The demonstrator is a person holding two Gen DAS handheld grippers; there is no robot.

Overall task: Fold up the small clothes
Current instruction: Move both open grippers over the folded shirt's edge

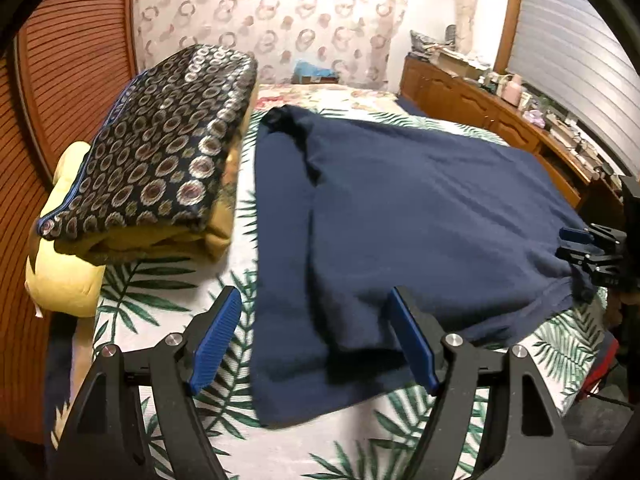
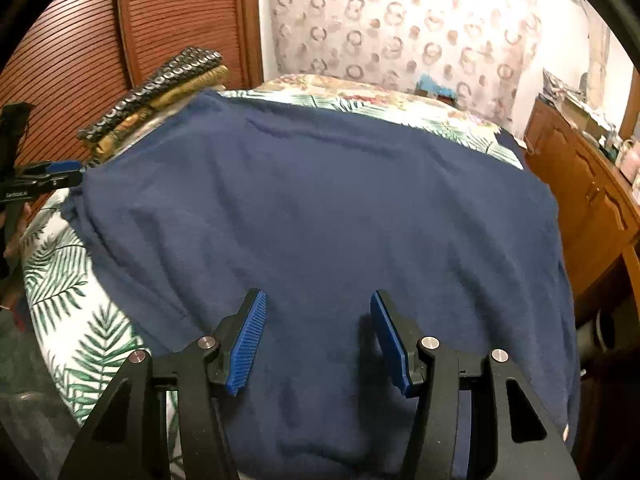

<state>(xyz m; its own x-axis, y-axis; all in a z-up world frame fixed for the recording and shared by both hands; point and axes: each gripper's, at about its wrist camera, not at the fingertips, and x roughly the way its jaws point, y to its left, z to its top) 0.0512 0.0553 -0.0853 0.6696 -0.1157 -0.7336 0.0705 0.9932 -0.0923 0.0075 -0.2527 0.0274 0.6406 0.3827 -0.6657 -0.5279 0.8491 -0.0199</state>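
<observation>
On the bed [image 1: 168, 300], a navy garment [image 1: 400, 208] lies spread flat over the leaf-print sheet. Left of the garment sits a folded stack [image 1: 160, 152]. The left gripper [image 1: 316, 340] hovers over the garment's near left edge, jaws apart, empty. The right gripper [image 2: 318, 336] hovers over its near middle, jaws also apart, gripping nothing.

— A bedroom in a home, plainly. Bed [image 1: 168, 308] spread with a palm-leaf sheet, folded blankets [image 1: 160, 152] stacked along one side.

— Anything else pointing that way?

— Ring-patterned curtain [image 2: 400, 20] hung across the far wall, slatted wooden doors [image 2: 180, 12] beside it, like a wardrobe's.

— And along the other side?

— Long wooden dresser [image 1: 480, 108] under a shuttered window [image 1: 572, 52], crowded with small household bits too blurred to name.
</observation>
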